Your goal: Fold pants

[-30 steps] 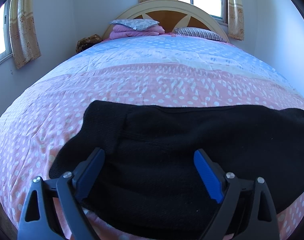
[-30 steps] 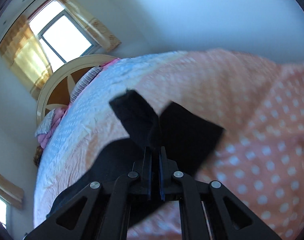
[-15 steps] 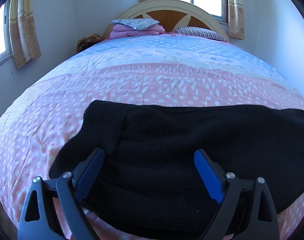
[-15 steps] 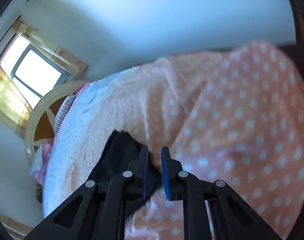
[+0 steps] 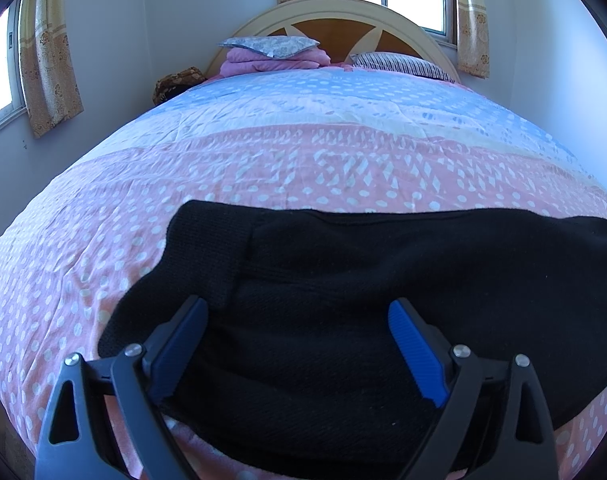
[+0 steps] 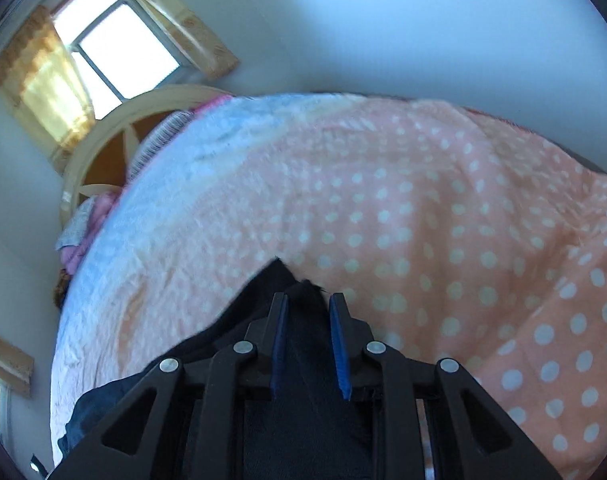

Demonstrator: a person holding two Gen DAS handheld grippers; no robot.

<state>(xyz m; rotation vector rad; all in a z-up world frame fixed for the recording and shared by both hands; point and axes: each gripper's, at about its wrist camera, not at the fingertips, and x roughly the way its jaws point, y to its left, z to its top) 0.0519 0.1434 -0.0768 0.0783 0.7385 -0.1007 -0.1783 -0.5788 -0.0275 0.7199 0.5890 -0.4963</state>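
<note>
Black pants lie flat across near end of bed, on pink dotted cover. My left gripper spread wide above pants, nothing clamped. My right gripper jaws just been opening; narrow gap now, pants end lies between fingers, pads not pressing it. Right view motion-blurred.

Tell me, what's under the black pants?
The black pants lie on a pink bedspread with white dots, which shows all around them. What the cloth covers directly underneath cannot be seen.
</note>
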